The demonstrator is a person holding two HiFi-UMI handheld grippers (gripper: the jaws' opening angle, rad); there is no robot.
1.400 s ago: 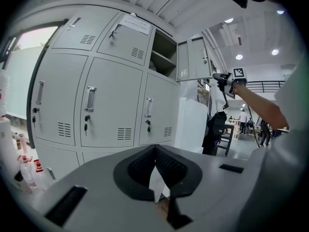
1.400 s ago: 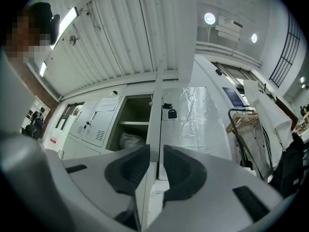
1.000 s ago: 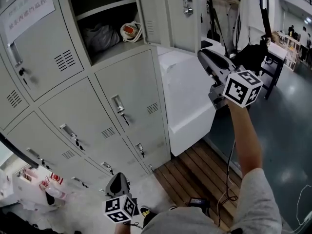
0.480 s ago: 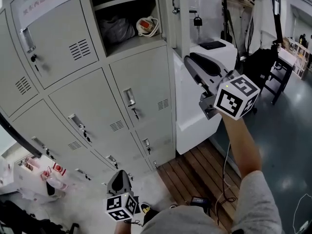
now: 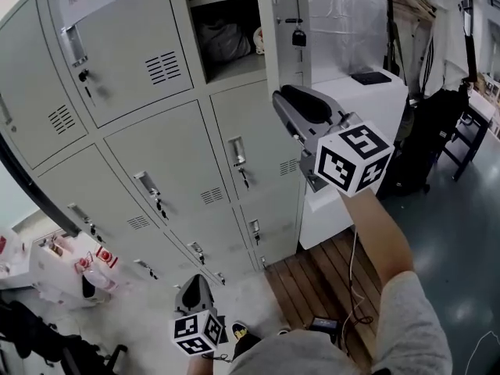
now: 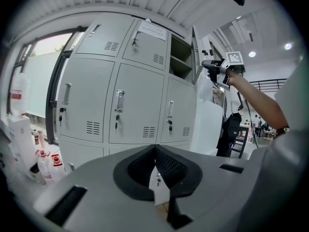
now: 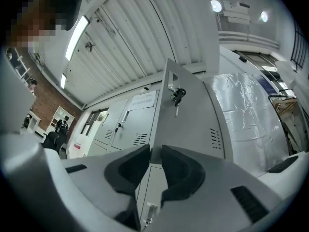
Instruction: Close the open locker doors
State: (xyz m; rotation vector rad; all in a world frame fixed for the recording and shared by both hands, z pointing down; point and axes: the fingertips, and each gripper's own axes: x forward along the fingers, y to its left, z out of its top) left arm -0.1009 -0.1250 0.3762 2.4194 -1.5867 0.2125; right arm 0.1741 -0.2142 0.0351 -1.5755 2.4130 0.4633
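Grey bank of lockers (image 5: 156,162) fills the head view from 9 to 12 o'clock. One upper compartment is open, with a dark bag (image 5: 221,36) on its shelf. The open locker door (image 5: 283,14) stands edge-on at 12 o'clock, with keys (image 5: 298,36) hanging from its lock. Right hand-held gripper (image 5: 283,104) is raised at 1 o'clock, tips just below the door's lower corner. In the right gripper view its pads (image 7: 181,170) stand a narrow gap apart, having just been opening. The door's edge lines up with that gap; cannot tell whether it sits between them. Nothing is clamped. Left hand-held gripper (image 5: 194,286) is low at 6 o'clock, jaws met at the tips and empty, facing closed lower doors. White cabinet (image 5: 351,108) at 2 o'clock; plank floor (image 5: 312,272) at 5.
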